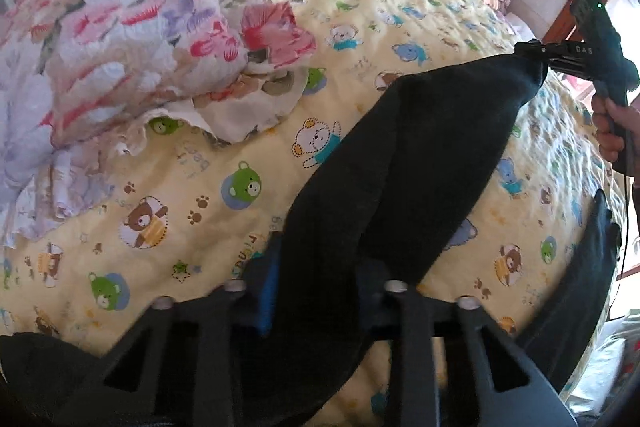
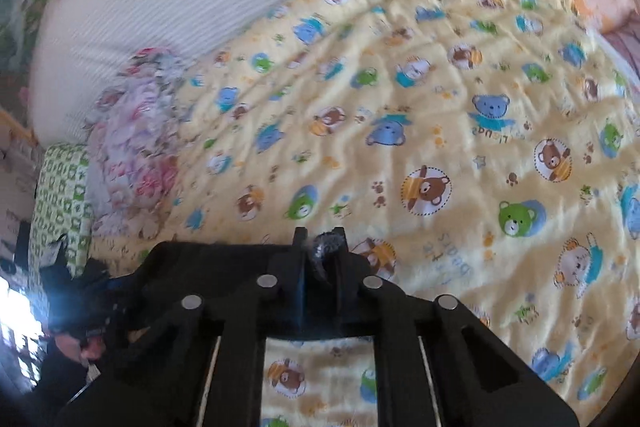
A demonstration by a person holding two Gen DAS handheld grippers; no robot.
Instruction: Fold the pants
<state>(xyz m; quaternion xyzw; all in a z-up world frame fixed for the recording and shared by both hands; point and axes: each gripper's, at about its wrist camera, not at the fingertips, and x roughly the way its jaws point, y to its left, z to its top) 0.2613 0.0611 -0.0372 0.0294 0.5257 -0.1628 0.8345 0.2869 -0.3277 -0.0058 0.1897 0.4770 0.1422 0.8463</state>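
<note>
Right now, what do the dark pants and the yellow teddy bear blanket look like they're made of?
The dark pants look like thick, soft fabric, maybe fleece or knit: matte, with no shine, hanging in heavy folds. The yellow teddy bear blanket looks like printed cotton quilting, going by its puckered, rippled surface; I can't be sure.

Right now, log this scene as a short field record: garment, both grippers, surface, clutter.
garment: black pants, lifted and stretched between the two grippers above the bed
left gripper: shut on the near end of the pants
right gripper: shut on the far end of the pants, also seen pinching dark fabric in the right wrist view
surface: yellow bear-print quilt, wrinkled
clutter: crumpled floral bedding piled on the quilt's far left side
fold state: not yet folded, pants hang in the air
</note>
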